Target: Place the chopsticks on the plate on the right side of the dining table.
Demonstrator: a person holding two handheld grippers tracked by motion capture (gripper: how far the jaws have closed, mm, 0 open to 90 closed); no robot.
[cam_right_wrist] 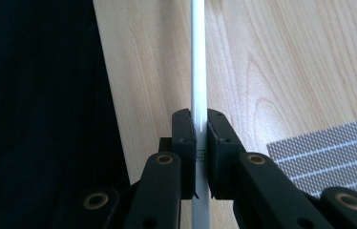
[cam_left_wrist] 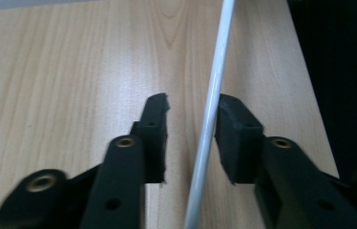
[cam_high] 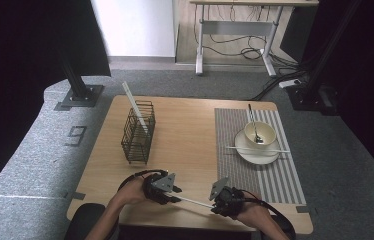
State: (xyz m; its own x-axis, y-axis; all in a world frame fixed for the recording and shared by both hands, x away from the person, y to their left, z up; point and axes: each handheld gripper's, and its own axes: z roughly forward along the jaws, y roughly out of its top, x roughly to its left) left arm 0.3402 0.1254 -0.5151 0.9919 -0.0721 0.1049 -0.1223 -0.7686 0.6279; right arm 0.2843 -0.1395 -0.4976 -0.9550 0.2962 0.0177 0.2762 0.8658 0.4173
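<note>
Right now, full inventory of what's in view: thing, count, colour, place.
table: 1, light wood, centre of the high view
wire basket: 1, black, left part of the table
chopstick in basket: 1, white, leaning out of the basket's top
placemat: 1, grey striped, right part of the table
plate: 1, white, on the placemat
bowl: 1, cream, on the plate
spoon: 1, metal, standing in the bowl
chopstick on plate: 1, white, lying across the plate
held chopstick: 1, white, between the two grippers at the near edge
left gripper: 1, black, jaws open around the held chopstick
right gripper: 1, black, jaws shut on the held chopstick
</note>
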